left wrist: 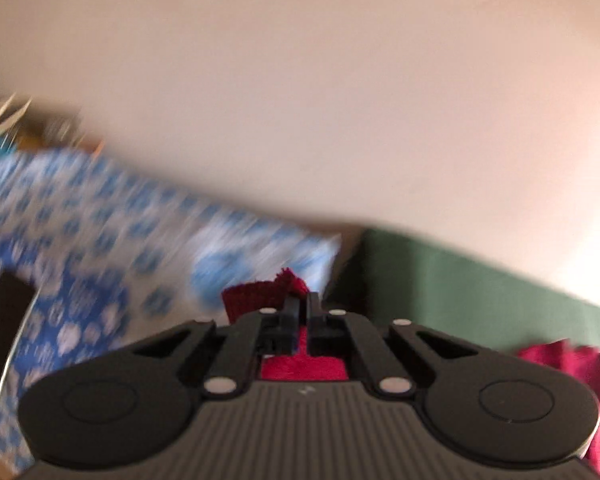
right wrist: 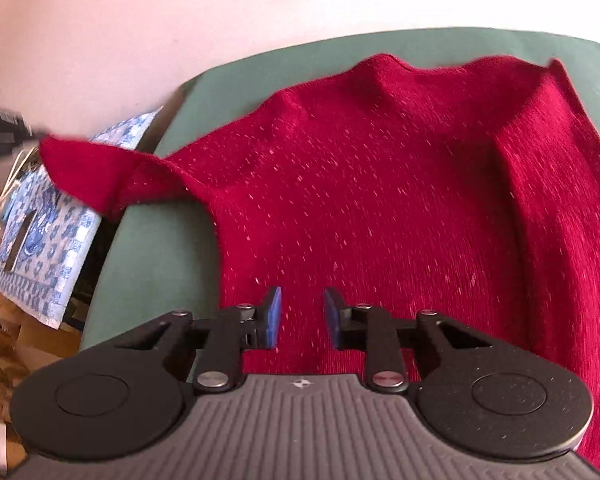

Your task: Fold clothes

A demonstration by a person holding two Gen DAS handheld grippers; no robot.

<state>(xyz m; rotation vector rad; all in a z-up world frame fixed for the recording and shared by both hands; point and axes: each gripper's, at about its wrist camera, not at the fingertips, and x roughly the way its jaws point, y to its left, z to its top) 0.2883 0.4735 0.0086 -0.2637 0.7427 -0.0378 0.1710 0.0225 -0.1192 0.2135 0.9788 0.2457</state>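
right tongs spread, tilted down over red sweater | left tongs pinching sweater's corner, lifted

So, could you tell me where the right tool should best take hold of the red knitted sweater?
Probably the red knitted sweater's near hem, just ahead of the right tool, approached from above. The fabric lies flat on the green table there, and the left tool already pinches the far-left corner.

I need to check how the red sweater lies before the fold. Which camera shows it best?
The right wrist view: the red sweater spreads across the green table, one sleeve pulled out left. The left wrist view is blurred and shows only a scrap of it pinched in the left tongs.
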